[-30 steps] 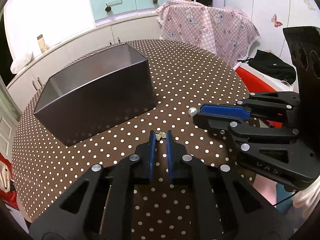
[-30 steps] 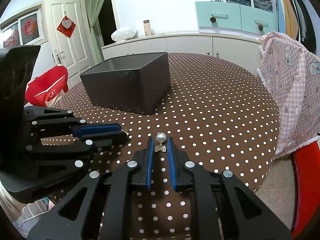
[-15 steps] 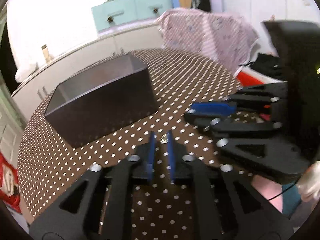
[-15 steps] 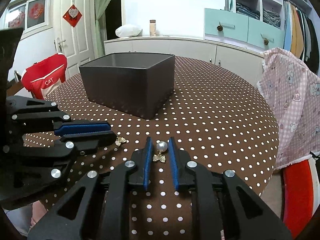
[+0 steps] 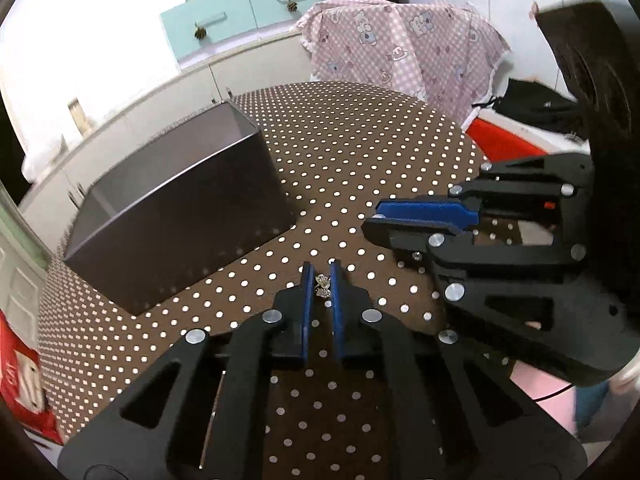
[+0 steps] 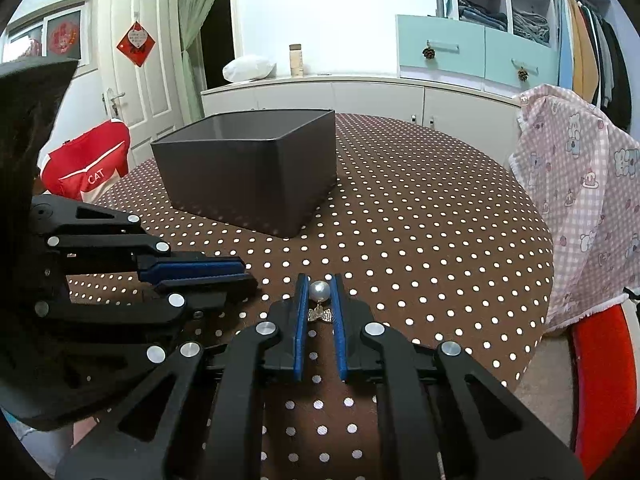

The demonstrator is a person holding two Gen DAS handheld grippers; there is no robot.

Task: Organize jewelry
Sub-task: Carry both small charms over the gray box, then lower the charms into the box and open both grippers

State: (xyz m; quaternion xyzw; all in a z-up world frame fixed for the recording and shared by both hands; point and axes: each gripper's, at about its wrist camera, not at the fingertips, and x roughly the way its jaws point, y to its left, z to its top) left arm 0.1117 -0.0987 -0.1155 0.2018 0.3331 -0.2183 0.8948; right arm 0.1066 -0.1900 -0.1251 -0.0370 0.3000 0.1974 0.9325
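My left gripper (image 5: 320,286) has just reopened and closed again, and now its blue pads are pinched on a small silver bow-shaped earring piece (image 5: 322,287) that sits between the tips, just above the brown white-dotted tablecloth (image 5: 360,152). A moment ago, in the blurred frame, that gap looked empty, so I read this as a regrasp that has taken hold. My right gripper (image 6: 319,300) has not shifted: its jaws are clamped on a white pearl earring with a little silver bow hanging under it (image 6: 319,293), the pearl showing between the pad tips. In the right wrist view the left gripper (image 6: 236,274) lies just beside mine, low over the cloth; the loose bow that lay by its tip half a second ago no longer shows there.

So both hands now carry a piece. The dark grey open rectangular box (image 5: 176,216) stands further back on the table, well apart from both grippers, and looks empty from here. My judgement is that picking is done and the carry to the box comes next; the small pieces could slip if I tilt.
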